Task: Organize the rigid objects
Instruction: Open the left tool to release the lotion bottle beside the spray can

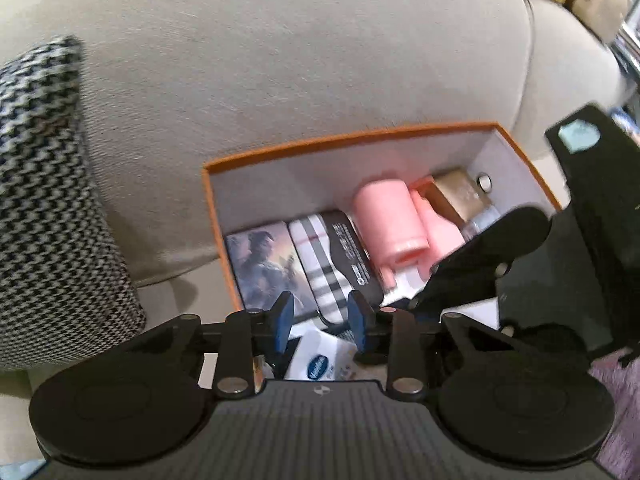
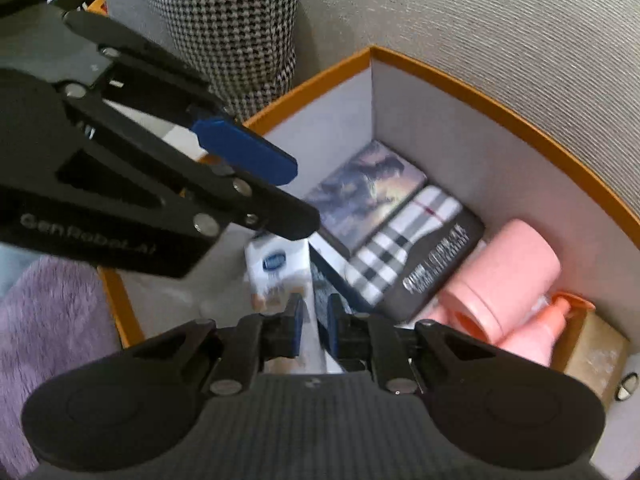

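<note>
Gripping a white carton (image 2: 280, 276) with a blue oval logo, the right gripper (image 2: 313, 322) sat low inside the orange-rimmed box (image 2: 500, 116), jaws clenched nearly to their limit on the carton's thin edge. The box rested on a beige sofa cushion (image 1: 280, 60), beside a houndstooth pillow (image 1: 48, 200).

The left gripper (image 1: 320, 320) hovered over the same corner, pads parted, nothing visibly pinched between them; the carton (image 1: 320, 356) showed just below its tips.

Already in the box: a card box with printed artwork (image 2: 368, 184), standing next to a check-patterned case with a dark end (image 2: 416, 252), then a pink cylindrical container (image 2: 504, 276), a pink pump bottle (image 2: 548, 320) and a tan box (image 2: 596, 352) at the far end.

Handling judgement on the carton:
- Thin paperboard, probably light. Stiff along edges, soft across the broad faces.
- A narrow clench like this suggested the grip was on a flap or a thin side, which could crush or slip if twisted.
- Glossy print, likely low friction against the pads.
- Better hold: across the short width near a folded corner, where the walls were braced.

The pink container looked like smooth hard plastic, round, prone to rolling; its body should be taken across the diameter. The check case looked rigid and flat, best pinched across its thickness.

Free floor remained in the near-left corner of the box.
</note>
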Available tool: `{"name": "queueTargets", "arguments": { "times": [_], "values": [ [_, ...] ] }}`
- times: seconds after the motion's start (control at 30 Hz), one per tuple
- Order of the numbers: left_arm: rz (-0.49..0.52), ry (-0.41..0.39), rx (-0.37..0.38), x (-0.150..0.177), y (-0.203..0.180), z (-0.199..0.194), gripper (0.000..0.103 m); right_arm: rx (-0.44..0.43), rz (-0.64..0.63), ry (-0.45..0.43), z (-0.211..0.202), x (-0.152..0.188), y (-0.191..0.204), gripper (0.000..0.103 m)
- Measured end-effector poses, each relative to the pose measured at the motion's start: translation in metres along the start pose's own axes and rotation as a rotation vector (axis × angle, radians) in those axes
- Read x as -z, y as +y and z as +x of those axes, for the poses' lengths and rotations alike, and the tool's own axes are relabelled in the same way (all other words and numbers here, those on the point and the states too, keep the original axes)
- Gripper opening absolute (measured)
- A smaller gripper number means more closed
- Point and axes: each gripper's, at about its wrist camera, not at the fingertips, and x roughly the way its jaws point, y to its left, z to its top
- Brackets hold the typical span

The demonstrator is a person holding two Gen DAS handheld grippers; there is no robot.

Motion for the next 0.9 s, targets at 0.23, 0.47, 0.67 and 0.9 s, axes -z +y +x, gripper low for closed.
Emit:
{"name": "queueTargets", "arguments": {
  "times": [0.23,0.47,0.67,0.9],
  "values": [
    [-0.028,-0.027,0.002,0.003,0.007,-0.006,0.036,-0.021,-0.096,0.049,0.014,-0.003,0.011,0.014],
    [-0.035,-0.017,0.022,0.008,0.002,-0.001,0.036,-0.075,-0.199,0.118,0.022,-0.006,0.025,0.000],
    [-0.048,-0.017,0.038,0.016,0.001,-0.006,0.036,-0.027,-0.153,0.115,0.015,-0.002,0.015,0.006],
    [-0.022,-0.057,0.050,0.026,-0.018,-0.024,0.036,0.033,-0.088,0.050,-0.025,0.019,0.012,0.007]
  ]
}}
